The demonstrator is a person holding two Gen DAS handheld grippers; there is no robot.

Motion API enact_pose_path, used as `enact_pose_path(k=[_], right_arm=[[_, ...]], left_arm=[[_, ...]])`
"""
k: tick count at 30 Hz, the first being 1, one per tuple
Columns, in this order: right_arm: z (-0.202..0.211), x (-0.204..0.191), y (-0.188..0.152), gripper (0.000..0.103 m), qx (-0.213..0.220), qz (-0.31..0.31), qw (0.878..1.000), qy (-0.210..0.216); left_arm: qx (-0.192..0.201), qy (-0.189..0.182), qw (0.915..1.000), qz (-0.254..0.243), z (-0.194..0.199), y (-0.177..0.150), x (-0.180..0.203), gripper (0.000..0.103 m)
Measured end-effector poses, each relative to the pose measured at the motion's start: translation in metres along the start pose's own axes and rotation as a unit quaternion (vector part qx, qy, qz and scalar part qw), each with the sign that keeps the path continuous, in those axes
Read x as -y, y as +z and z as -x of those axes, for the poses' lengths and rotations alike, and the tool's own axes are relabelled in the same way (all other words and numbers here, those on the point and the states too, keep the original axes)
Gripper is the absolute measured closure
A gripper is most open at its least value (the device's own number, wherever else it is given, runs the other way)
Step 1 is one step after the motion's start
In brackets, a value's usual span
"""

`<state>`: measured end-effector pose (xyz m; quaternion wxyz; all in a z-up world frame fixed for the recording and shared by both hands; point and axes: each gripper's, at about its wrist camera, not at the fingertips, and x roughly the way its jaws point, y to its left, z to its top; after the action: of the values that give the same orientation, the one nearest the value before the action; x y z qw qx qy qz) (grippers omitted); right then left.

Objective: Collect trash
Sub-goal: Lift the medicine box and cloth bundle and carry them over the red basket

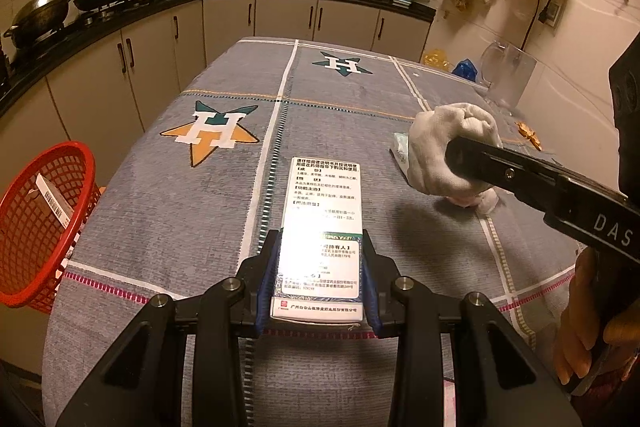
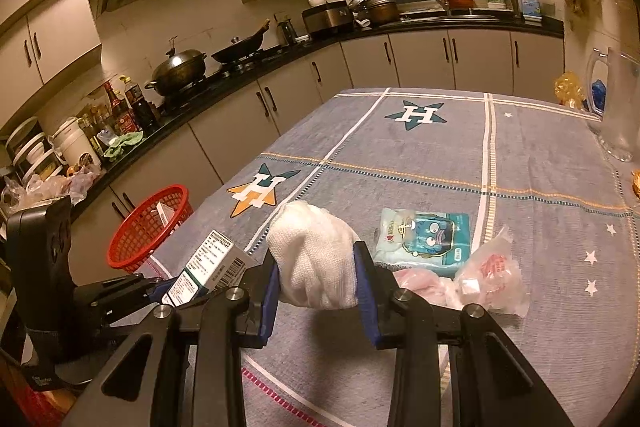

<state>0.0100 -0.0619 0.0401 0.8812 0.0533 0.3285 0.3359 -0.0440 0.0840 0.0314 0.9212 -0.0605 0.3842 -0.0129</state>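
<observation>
1. A white medicine box [image 1: 320, 227] with printed text sits clamped in the left gripper [image 1: 319, 283], above the table [image 1: 160, 211].
2. A crumpled white cloth wad [image 2: 314, 261] is pinched in the right gripper [image 2: 318, 291].

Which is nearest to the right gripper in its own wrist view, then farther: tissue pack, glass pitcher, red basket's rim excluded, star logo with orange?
1. Tissue pack, just ahead, slightly right.
2. Orange star logo, farther ahead, left.
3. Glass pitcher, far right edge.

box [image 1: 320, 223]: glossy cardboard | cloth wad [image 2: 316, 263]: rough knit | basket [image 1: 40, 211]: red plastic mesh
</observation>
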Motion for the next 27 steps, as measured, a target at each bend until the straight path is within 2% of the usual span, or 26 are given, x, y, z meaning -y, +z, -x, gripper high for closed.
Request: enact_pose_path(k=[23, 27], right_arm=[[-0.011, 0.000, -0.003, 0.066, -0.015, 0.002, 1.000, 0.009], [-0.012, -0.003, 0.000, 0.066, -0.021, -0.012, 0.999, 0.028]], left_arm=[[0.005, 0.008, 0.9998, 0.019, 0.009, -0.002, -0.025, 0.068], [0.010, 0.008, 0.9997, 0.022, 0.015, -0.003, -0.033, 0.068]])
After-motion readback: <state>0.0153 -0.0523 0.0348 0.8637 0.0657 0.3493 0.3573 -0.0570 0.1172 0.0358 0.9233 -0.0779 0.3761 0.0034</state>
